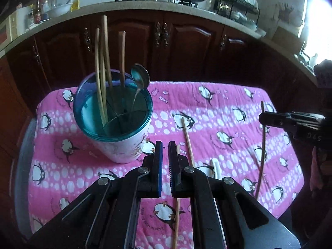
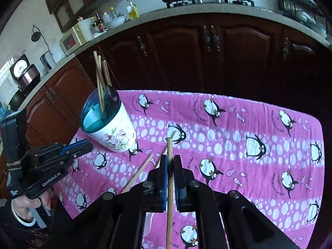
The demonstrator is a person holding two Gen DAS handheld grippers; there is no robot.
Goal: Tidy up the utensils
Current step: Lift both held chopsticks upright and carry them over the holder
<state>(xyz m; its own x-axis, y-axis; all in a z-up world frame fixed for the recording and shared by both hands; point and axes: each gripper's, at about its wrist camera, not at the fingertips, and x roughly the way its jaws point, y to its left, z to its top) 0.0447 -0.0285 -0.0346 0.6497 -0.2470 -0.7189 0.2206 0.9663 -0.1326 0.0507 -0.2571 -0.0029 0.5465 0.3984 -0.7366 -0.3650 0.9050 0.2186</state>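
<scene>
A white floral cup with a teal rim [image 1: 122,124] [image 2: 112,128] stands on the pink penguin cloth [image 1: 228,108] and holds several chopsticks [image 1: 103,62] and a metal spoon [image 1: 140,76]. My right gripper [image 2: 170,159] is shut on a wooden chopstick [image 2: 169,186], held upright above the cloth; it also shows in the left wrist view [image 1: 261,137]. My left gripper [image 1: 165,145] is nearly closed and empty, just right of the cup. Two loose chopsticks [image 1: 187,139] [image 1: 177,217] and a white spoon [image 1: 215,167] lie on the cloth.
Dark wooden cabinets [image 1: 166,47] stand behind the table, under a counter with pots, bottles and a dish rack. The cloth's far edge [image 2: 228,95] drops off toward the cabinets. A microwave [image 2: 72,38] sits on the counter at left.
</scene>
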